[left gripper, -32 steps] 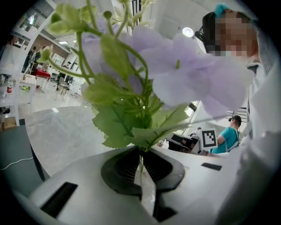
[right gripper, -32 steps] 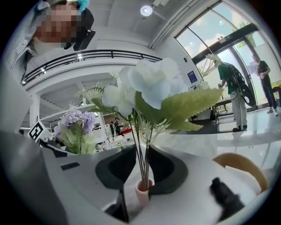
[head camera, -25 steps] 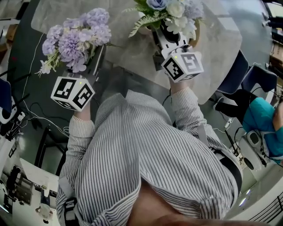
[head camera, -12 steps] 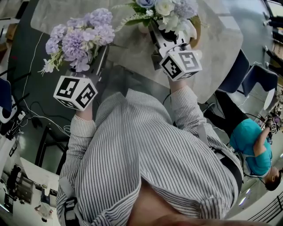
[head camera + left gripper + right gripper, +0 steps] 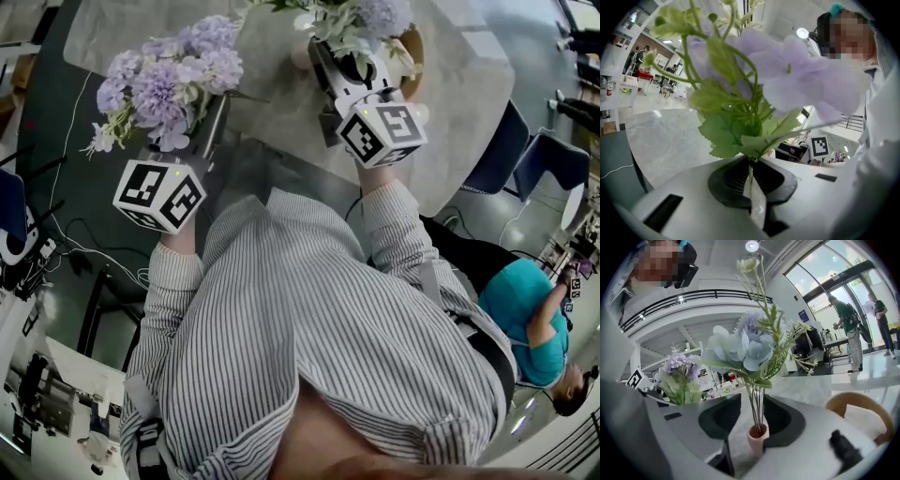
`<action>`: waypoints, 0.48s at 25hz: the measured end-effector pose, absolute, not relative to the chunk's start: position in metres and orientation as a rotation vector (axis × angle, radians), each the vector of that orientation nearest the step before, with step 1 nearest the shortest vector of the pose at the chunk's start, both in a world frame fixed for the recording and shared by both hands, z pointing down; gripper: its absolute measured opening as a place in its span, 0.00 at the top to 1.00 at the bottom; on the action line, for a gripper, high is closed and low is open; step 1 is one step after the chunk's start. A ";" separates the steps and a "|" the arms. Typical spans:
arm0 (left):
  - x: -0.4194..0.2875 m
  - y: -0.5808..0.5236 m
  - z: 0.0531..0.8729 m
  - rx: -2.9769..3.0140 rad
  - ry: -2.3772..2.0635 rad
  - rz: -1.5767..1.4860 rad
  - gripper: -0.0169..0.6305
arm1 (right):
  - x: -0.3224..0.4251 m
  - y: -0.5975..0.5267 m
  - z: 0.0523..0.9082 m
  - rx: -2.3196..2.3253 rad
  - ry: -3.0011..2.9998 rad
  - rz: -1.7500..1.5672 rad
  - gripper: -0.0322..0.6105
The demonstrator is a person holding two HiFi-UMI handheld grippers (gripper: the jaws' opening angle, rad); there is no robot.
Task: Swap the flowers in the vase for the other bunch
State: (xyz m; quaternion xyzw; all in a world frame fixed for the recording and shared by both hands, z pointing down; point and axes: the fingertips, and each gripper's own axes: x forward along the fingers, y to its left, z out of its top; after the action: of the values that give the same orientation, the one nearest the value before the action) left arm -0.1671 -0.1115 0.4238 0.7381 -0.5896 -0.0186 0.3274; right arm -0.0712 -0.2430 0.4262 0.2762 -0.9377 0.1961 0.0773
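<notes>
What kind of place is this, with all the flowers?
Probably a big lobby or workshop hall, not a home: tall glass doors, a balcony rail overhead, and a large marble table.

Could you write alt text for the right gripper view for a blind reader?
A pale blue and white flower bunch stands in a small pink vase, its stems between the jaws of the right gripper; the jaws stand apart and have just been opening. A purple bunch shows behind at left.
</notes>
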 end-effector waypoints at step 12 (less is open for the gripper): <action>-0.161 -0.113 0.417 1.980 -1.519 -0.056 0.92 | -0.056 -0.232 0.427 0.887 -2.768 0.646 0.66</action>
State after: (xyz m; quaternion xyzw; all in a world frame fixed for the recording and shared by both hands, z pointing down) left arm -0.1605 -0.1126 0.4168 0.7523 -0.5772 -0.0214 0.3170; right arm -0.0555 -0.2318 0.4266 0.2969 -0.9265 0.2161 0.0820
